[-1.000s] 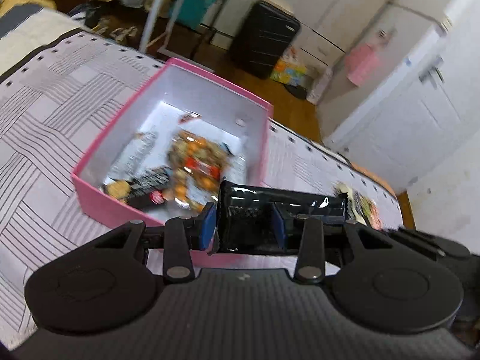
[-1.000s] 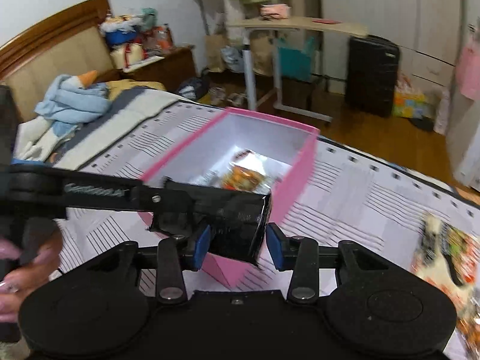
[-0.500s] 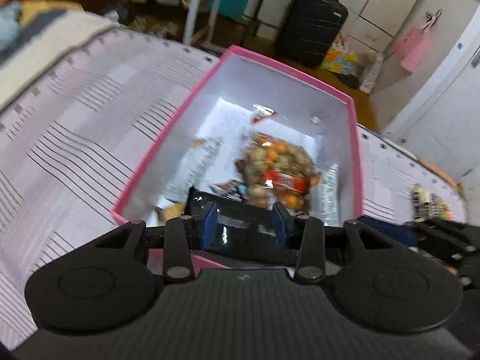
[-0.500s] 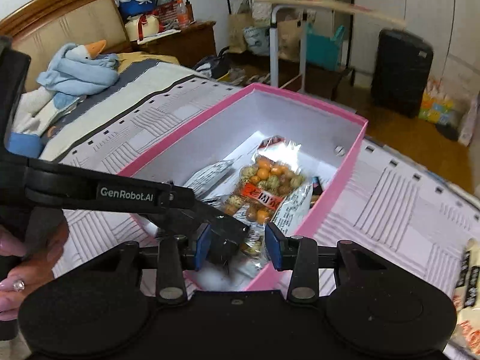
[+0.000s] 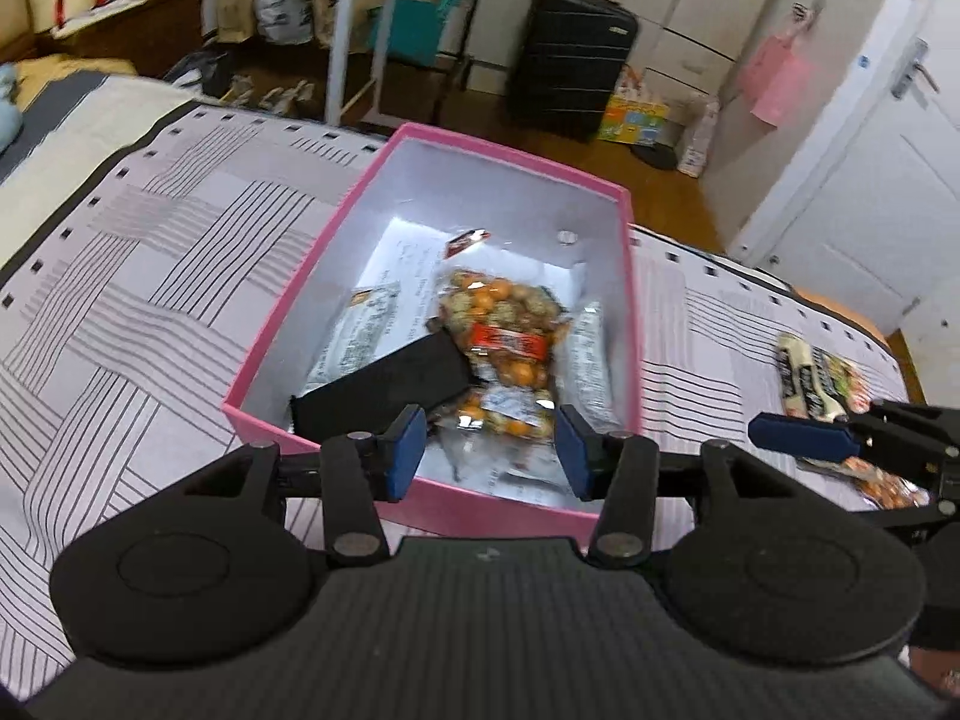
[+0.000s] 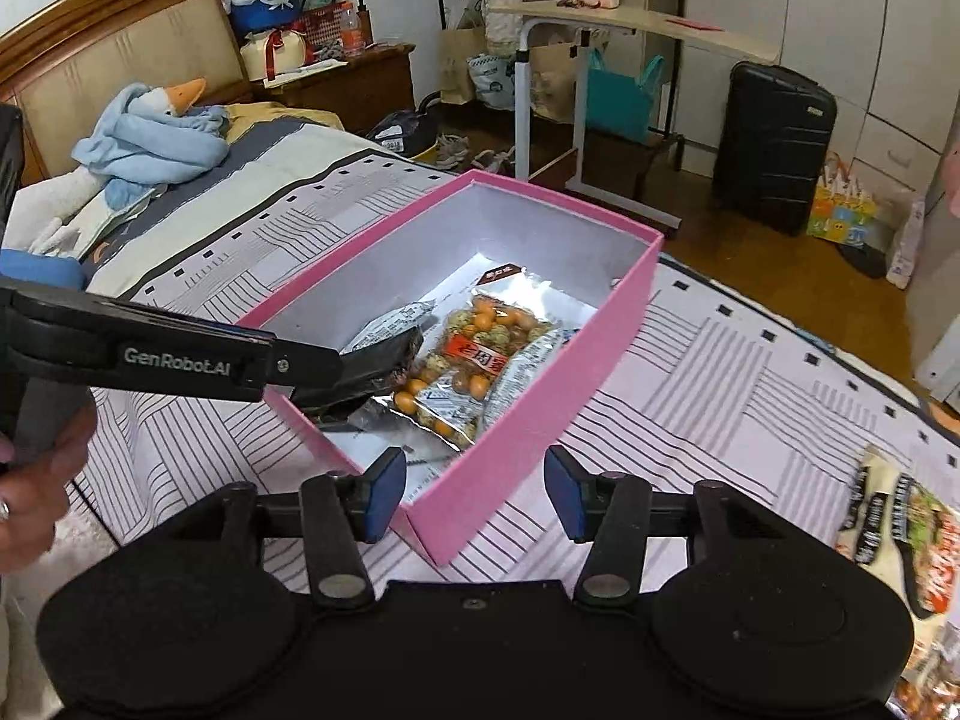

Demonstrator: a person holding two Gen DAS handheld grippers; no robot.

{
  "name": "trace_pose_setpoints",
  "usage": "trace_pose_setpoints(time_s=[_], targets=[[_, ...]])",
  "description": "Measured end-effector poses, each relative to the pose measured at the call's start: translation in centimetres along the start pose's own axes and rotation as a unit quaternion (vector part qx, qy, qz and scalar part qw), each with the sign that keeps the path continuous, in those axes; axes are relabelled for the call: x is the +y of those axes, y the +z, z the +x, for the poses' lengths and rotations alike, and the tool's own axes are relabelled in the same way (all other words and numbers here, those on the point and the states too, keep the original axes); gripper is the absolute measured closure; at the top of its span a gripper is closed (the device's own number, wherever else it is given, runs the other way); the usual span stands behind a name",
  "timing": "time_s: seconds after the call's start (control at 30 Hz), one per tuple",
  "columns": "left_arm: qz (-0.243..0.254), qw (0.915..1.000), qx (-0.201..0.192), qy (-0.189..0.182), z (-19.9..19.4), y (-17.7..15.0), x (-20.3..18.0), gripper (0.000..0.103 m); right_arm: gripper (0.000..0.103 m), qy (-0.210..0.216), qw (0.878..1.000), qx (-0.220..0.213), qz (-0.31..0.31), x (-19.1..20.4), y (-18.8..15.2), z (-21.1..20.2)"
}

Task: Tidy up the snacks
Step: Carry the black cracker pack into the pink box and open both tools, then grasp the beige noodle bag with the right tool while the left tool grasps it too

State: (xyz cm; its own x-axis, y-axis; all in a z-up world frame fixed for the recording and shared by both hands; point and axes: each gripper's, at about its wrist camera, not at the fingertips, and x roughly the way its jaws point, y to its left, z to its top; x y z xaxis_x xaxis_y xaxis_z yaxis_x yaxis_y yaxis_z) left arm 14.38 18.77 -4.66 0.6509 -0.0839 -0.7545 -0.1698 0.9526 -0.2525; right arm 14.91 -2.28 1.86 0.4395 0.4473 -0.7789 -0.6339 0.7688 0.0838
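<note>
A pink box [image 5: 312, 294] [image 6: 606, 348] sits on the striped bedspread. Inside lie a bag of orange and tan nuts [image 5: 498, 330] [image 6: 474, 354], silver packets [image 5: 588, 354] and a black snack packet [image 5: 384, 390] [image 6: 378, 360]. My left gripper [image 5: 489, 450] is open and empty just above the box's near wall, with the black packet lying loose in front of it. My right gripper [image 6: 474, 486] is open and empty over the box's near corner. More snack packets [image 5: 816, 378] [image 6: 900, 528] lie on the bed to the right of the box.
A blue blanket and goose plush [image 6: 150, 132] lie at the bed's head. Beyond the bed's far edge stand a white-legged side table [image 6: 600, 18], a black suitcase [image 5: 570, 84] [image 6: 774, 144] and white cupboards [image 5: 870, 150].
My left gripper carried the black packet over the box and opened, dropping it inside. My right gripper also opened and now holds nothing.
</note>
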Motion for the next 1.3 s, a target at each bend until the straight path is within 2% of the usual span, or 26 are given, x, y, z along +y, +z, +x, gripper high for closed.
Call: trace_pose_setpoints(time_s=[0.27, 0.4, 0.57, 0.7, 0.87, 0.9, 0.97, 1.03, 1.13, 1.3], targets=[[0.053, 0.9975, 0.014, -0.045, -3.1, -0.1, -3.8, 0.049, 0.038, -0.034, 0.999, -0.009, -0.007, -1.1, -1.0, -5.3], [0.082, 0.9946, 0.014, -0.062, -4.3, -0.1, -6.2, 0.044, 0.028, -0.055, 0.998, -0.028, -0.016, -1.9, -2.3, -8.2], [0.107, 0.9906, 0.007, -0.085, -4.4, -0.2, -9.6, 0.028, 0.027, -0.066, 0.997, -0.041, -0.011, -4.5, -5.0, -10.8], [0.115, 0.9876, -0.003, -0.106, -3.7, -0.6, -11.9, 0.022, 0.026, -0.078, 0.995, -0.053, 0.024, -7.7, -7.9, -11.9], [0.141, 0.9830, -0.005, -0.118, -0.8, -1.1, -15.7, 0.020, 0.021, -0.094, 0.992, -0.071, 0.043, -11.3, -10.4, -12.1], [0.143, 0.9832, -0.017, -0.112, 0.0, -1.2, -16.4, 0.020, 0.017, -0.094, 0.992, -0.069, 0.040, -12.0, -10.7, -11.7], [0.150, 0.9847, -0.025, -0.085, 2.0, -1.2, -18.1, 0.020, 0.016, -0.094, 0.993, -0.060, 0.040, -13.3, -11.3, -10.7], [0.158, 0.9839, -0.026, -0.079, 4.0, -1.0, -19.6, 0.020, 0.016, -0.101, 0.993, -0.047, 0.041, -14.5, -11.9, -9.4], [0.164, 0.9818, -0.013, -0.095, 6.7, -0.9, -21.6, 0.020, 0.015, -0.116, 0.992, -0.042, 0.039, -16.8, -12.9, -7.6], [0.163, 0.9795, -0.018, -0.117, 10.3, -1.3, -24.5, 0.020, 0.013, -0.127, 0.991, -0.033, 0.040, -21.0, -13.5, -4.4]])
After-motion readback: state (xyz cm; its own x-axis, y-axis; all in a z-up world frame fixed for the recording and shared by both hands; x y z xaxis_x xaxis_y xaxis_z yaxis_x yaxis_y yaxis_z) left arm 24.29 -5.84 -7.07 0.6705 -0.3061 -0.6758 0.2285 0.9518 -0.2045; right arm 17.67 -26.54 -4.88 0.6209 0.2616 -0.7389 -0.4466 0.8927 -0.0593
